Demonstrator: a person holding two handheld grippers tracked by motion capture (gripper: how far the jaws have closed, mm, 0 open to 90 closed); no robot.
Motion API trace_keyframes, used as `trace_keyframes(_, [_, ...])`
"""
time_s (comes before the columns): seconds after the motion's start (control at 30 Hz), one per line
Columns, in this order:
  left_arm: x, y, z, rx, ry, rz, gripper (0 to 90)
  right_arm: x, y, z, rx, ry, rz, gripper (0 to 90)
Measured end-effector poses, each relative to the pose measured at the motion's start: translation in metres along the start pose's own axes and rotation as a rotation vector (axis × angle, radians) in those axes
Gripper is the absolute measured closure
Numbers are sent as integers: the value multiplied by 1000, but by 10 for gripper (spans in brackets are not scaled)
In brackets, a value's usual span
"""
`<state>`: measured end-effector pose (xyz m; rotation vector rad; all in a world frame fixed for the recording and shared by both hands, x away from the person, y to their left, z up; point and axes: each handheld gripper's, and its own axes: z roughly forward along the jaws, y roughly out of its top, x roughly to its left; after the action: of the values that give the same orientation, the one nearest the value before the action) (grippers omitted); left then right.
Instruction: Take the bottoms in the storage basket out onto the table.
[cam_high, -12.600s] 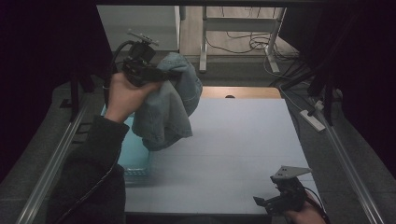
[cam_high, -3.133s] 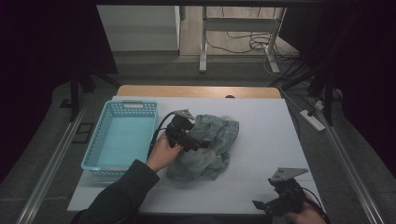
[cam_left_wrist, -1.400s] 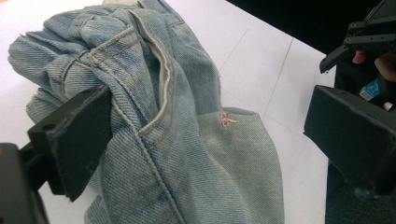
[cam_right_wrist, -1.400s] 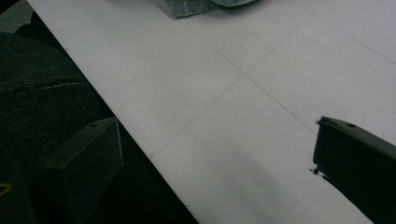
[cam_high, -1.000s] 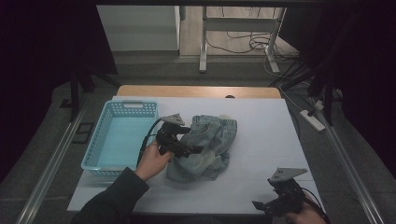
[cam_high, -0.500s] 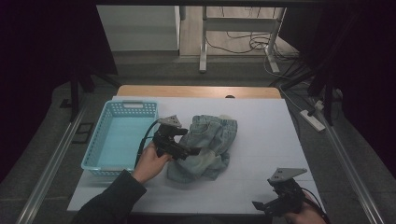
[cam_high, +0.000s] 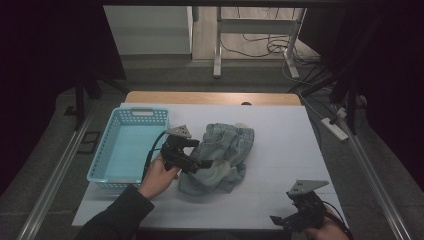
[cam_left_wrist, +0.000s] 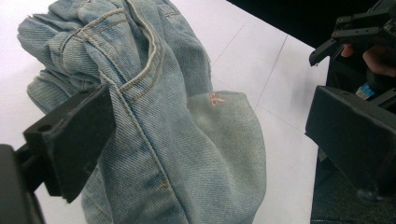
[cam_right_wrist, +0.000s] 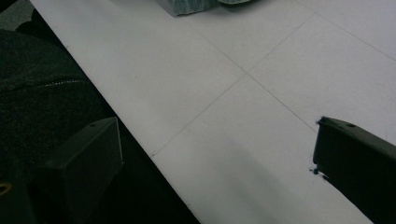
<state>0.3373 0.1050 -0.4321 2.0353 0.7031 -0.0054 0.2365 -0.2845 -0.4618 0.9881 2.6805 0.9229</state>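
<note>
Left gripper lets go of the jeans on the table

At the near right edge the right gripper (cam_high: 291, 220) idles, jaws apart and empty; the left gripper (cam_high: 200, 164) has just backed off, jaws spread, from the crumpled pale-blue denim jeans (cam_high: 222, 155), now lying mid-table right of the light-blue plastic basket (cam_high: 120, 150), unloaded and released.

crumpled light-blue jeans (cam_high: 222, 155) on table (cam_high: 280, 150).

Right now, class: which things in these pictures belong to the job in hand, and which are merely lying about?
In the job:
- crumpled denim garment on the table
- left gripper, open beside it
- light blue basket, empty

Lying about:
- right gripper, open, idle at the table's near edge
- power strip and cables on the floor
</note>
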Motion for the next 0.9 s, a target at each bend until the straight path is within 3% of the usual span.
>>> trace_keyframes(0.9, [-8,-13,-4,62,-7,-5,43,0,0,0,1,0,-4,13])
